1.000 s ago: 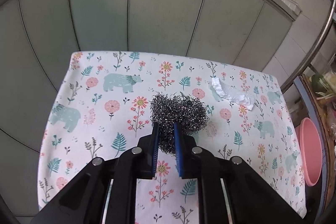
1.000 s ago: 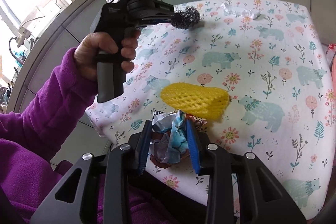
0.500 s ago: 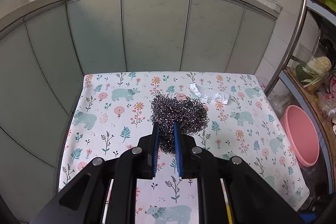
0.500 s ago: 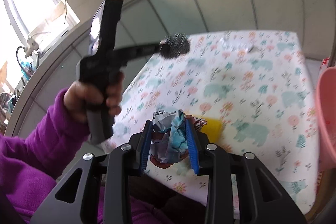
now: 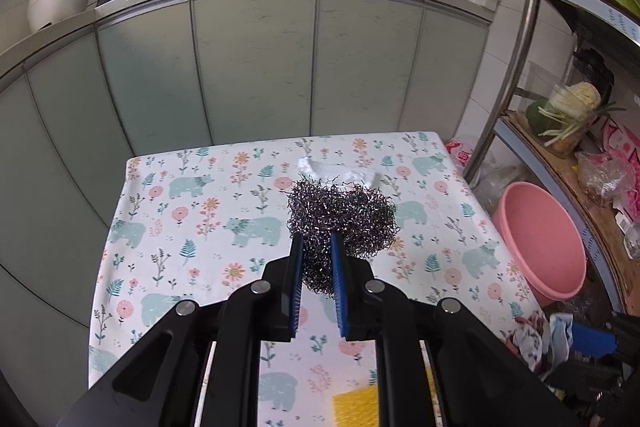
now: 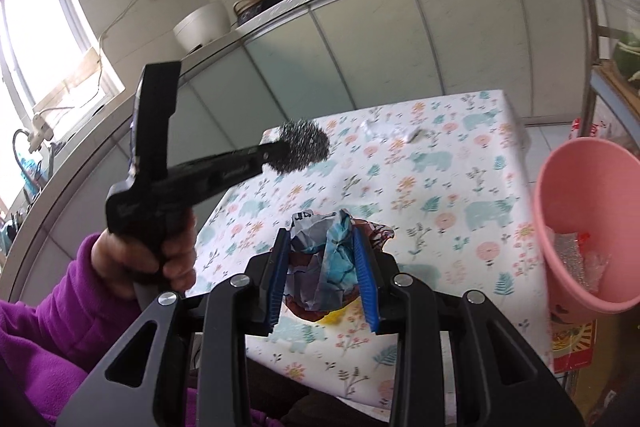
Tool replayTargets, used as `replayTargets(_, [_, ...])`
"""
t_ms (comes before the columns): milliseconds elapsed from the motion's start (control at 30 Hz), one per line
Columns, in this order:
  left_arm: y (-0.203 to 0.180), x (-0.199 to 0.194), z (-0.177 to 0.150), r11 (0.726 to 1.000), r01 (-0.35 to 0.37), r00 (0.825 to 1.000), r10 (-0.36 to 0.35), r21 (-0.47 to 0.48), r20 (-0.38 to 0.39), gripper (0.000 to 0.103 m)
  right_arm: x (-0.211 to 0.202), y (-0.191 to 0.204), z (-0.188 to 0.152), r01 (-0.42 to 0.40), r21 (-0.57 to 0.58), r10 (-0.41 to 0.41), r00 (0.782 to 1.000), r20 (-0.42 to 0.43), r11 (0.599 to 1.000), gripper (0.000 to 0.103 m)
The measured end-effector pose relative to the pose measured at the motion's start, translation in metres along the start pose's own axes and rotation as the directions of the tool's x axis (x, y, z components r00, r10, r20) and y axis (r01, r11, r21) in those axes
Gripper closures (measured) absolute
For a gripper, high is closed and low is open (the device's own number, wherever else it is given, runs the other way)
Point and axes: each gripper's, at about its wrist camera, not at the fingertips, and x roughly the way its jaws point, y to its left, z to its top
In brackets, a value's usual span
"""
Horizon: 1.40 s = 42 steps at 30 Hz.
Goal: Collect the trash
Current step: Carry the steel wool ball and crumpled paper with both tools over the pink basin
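Observation:
My left gripper (image 5: 316, 243) is shut on a steel wool scourer (image 5: 344, 219), held in the air above the bear-print tablecloth (image 5: 208, 211). In the right wrist view the same left gripper (image 6: 276, 153) carries the scourer (image 6: 304, 151) in a hand with a purple sleeve. My right gripper (image 6: 322, 239) is shut on a crumpled wrapper (image 6: 324, 263), blue, white and dark red, lifted off the table. A white crumpled plastic scrap (image 5: 340, 171) lies at the far side of the cloth. A yellow foam net (image 5: 356, 407) lies near the front edge.
A pink basin (image 6: 588, 223) with some clear scraps in it sits to the right of the table, beside a metal rack (image 5: 516, 39). Green cabinet doors (image 5: 252, 67) stand behind the table, under a counter with pans.
Both grippers have risen and pulled back from the table with their loads. The views now take in the counter, the pans and the pink basin at the right.

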Motion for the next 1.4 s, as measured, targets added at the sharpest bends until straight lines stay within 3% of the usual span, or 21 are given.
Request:
replayTargets(267, [-0.036, 0.001, -0.002, 0.998, 0.046, 0.999, -0.046, 0.048, -0.008, 0.09, -0.013, -0.024, 0.003, 0.067, 0.062, -0.07, 0.996, 0.05, 0.996, 0.071])
replayTargets(433, [-0.061, 0.006, 0.003, 0.993, 0.089, 0.996, -0.088, 0.081, -0.013, 0.09, -0.022, -0.04, 0.006, 0.163, 0.095, -0.171, 0.982, 0.081, 0.982, 0.071])
replayTargets(667, [-0.096, 0.01, 0.009, 0.98, 0.144, 0.99, -0.143, 0.134, -0.017, 0.09, -0.033, -0.068, 0.015, 0.325, 0.14, -0.34, 0.935, 0.102, 0.935, 0.07])
replayTargets(1067, [-0.153, 0.021, 0.016, 0.948, 0.234, 0.972, -0.23, 0.216, -0.041, 0.09, -0.042, -0.119, 0.021, 0.492, 0.209, -0.518, 0.85, 0.094, 0.845, 0.07])
replayTargets(1400, [-0.196, 0.032, 0.019, 0.912, 0.309, 0.951, -0.304, 0.269, -0.058, 0.09, -0.038, -0.147, 0.02, 0.536, 0.238, -0.564, 0.823, 0.066, 0.81, 0.07])
